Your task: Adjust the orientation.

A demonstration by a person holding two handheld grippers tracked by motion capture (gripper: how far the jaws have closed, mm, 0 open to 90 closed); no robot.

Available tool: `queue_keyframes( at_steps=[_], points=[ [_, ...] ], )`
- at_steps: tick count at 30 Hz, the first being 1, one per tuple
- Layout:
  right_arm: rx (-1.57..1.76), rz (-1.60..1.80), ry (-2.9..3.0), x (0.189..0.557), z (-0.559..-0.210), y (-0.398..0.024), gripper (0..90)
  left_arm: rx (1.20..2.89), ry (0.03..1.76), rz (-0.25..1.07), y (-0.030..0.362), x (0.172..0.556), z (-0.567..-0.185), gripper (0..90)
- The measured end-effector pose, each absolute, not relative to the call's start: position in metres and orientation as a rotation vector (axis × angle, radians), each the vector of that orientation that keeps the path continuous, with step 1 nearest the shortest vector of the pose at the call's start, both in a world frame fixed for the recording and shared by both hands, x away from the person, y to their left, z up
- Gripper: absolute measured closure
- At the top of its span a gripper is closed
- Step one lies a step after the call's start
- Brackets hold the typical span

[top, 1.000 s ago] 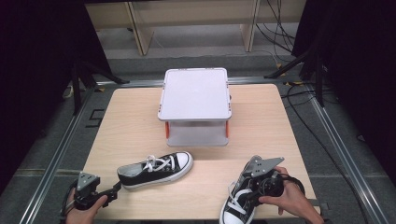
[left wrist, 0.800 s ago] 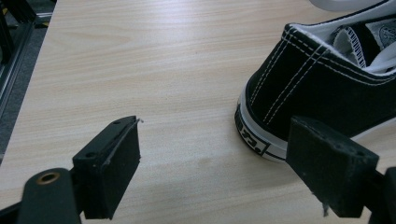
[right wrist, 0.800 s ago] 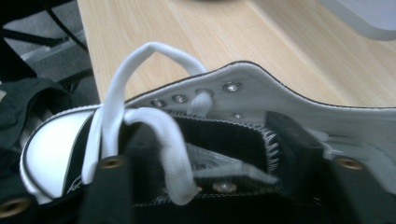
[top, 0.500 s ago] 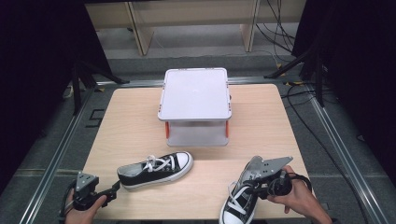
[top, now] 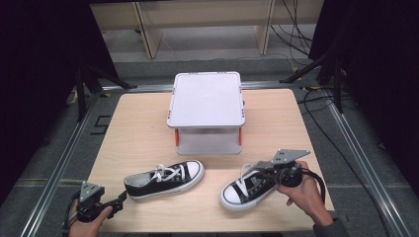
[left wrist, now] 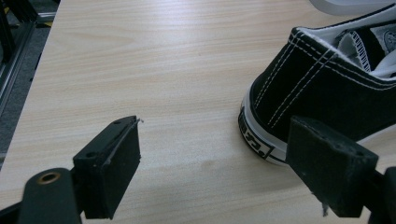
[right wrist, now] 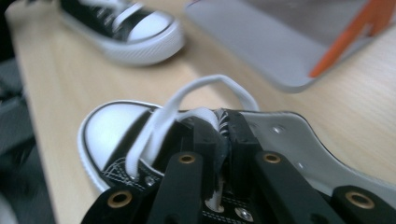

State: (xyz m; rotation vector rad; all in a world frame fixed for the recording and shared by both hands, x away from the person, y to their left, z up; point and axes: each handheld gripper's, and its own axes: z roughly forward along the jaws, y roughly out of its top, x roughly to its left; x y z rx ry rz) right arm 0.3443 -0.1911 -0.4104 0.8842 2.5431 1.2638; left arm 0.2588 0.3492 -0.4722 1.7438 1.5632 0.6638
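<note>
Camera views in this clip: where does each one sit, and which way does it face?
High view: above the person's side, looking forward and down on the table; both hands and grippers show.
Left gripper view: rides the left gripper, jaws open, facing the left shoe heel.
Right gripper view: rides the right gripper, shut on the right shoe tongue.
Shared: both shoes show in the high and right gripper views.

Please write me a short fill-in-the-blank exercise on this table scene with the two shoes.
1. The right gripper is shut on the right shoe's ____.
2. The left gripper has its fingers ____.
3. The left shoe's ____ is nearest the left gripper.
4. The box has a ____ lid.

Missing words: tongue; open; heel; white
</note>
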Motion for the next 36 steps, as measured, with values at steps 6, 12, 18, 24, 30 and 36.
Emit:
queue_keyframes(
  at_steps=[6,12,18,24,30,36],
  points=[
    [0.989,1.272,2.510,0.337,-0.415,-0.176,84.6,1.749,1.558,0.674,0.349,0.259,-0.472,17.1],
    [1.034,1.341,2.539,0.328,-0.413,-0.165,82.4,1.749,1.560,0.676,0.348,0.259,-0.471,17.1],
    [1.016,1.488,2.457,0.326,-0.395,-0.176,72.2,1.751,1.561,0.674,0.348,0.258,-0.471,17.1],
    [0.952,1.366,2.398,0.326,-0.387,-0.201,65.8,1.752,1.561,0.677,0.348,0.258,-0.471,17.2],
    [0.853,1.271,2.440,0.329,-0.396,-0.211,61.9,1.748,1.555,0.674,0.349,0.259,-0.472,17.1],
    [0.843,1.187,2.500,0.332,-0.403,-0.212,60.9,1.751,1.560,0.675,0.348,0.258,-0.471,17.1]
  ],
)
